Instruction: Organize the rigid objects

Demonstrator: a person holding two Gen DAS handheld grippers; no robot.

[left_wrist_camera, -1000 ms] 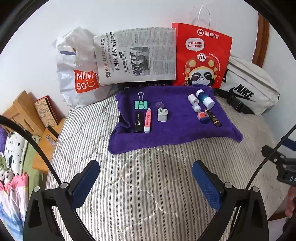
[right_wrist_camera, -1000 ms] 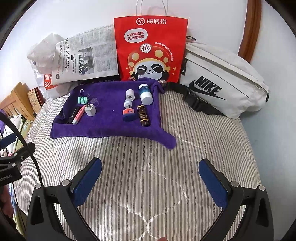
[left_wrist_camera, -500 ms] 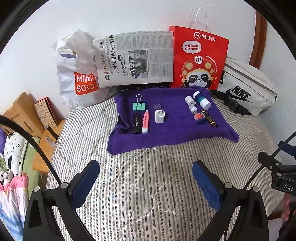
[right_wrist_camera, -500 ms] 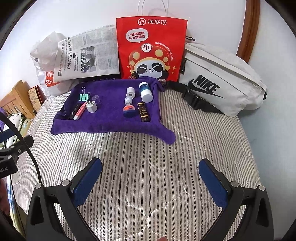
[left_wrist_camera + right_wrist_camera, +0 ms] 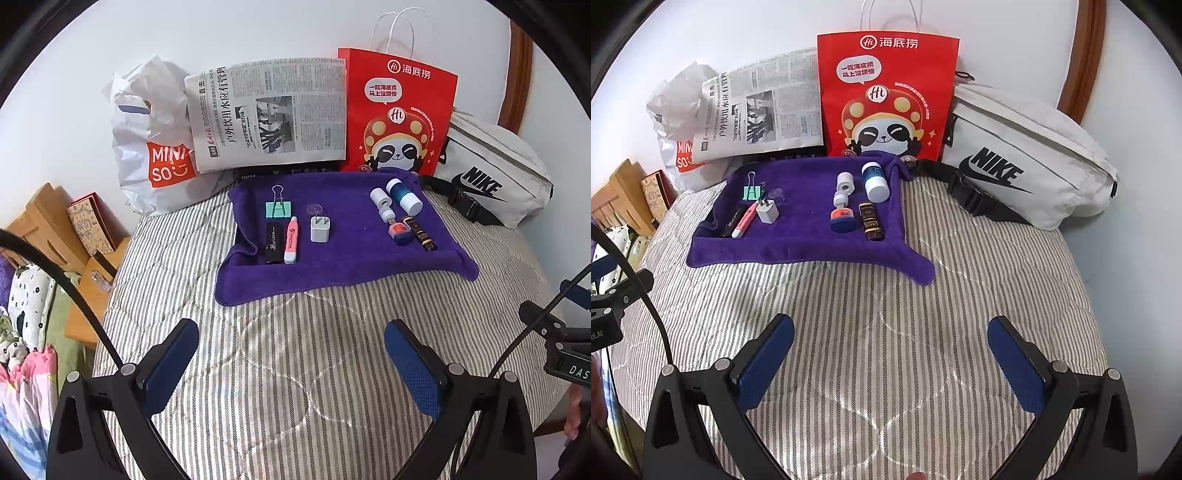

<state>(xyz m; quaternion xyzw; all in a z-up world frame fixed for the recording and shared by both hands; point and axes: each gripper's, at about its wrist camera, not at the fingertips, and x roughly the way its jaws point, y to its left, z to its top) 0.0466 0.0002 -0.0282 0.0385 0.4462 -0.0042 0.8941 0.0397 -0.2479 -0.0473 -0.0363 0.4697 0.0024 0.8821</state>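
A purple towel [image 5: 354, 258] [image 5: 798, 243] lies on the striped bed. On its left lie a green binder clip [image 5: 279, 209], a black bar [image 5: 272, 243], a pink marker [image 5: 291, 240] and a white charger plug [image 5: 320, 229] [image 5: 767, 211]. On its right lie a white cap [image 5: 379, 197], a blue-and-white bottle [image 5: 404, 195] [image 5: 874, 182], a small orange-and-blue bottle [image 5: 398, 230] [image 5: 843, 218] and a dark tube [image 5: 419, 233] [image 5: 870, 220]. My left gripper [image 5: 291, 354] and right gripper [image 5: 892, 354] are open and empty, both well short of the towel.
A Miniso plastic bag [image 5: 155, 147], a newspaper [image 5: 269, 110], a red paper bag [image 5: 397, 114] [image 5: 886, 92] and a white Nike waist bag [image 5: 1027, 162] lean on the wall behind the towel. Wooden furniture [image 5: 40, 229] stands beyond the bed's left edge.
Both grippers have drawn back a little from the towel, so the objects look slightly smaller. Nothing on the towel has moved.
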